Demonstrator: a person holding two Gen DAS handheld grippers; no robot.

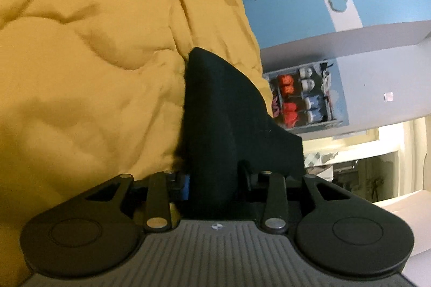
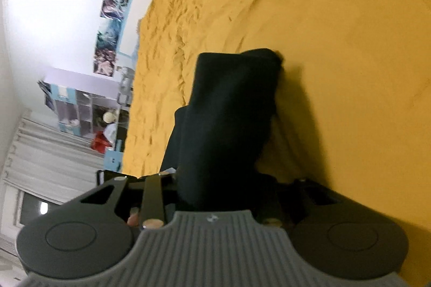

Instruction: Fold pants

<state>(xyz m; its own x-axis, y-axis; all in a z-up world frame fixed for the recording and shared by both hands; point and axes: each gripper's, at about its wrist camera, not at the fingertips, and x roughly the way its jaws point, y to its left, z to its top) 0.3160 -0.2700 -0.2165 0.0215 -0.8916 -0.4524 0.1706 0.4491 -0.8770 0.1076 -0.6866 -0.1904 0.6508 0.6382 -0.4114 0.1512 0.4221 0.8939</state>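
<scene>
Over the yellow bed (image 2: 336, 50), dark pants (image 2: 229, 112) run up from both tongs; left tongs (image 1: 215, 171) and right tongs (image 2: 215, 179) hidden under cloth, opening and grip cannot be told.

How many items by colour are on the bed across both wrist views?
Black: 1, the black fabric pants, also in the left wrist view
Mustard yellow: 1, the wrinkled mustard-yellow bedspread under them
Total: 2
</scene>
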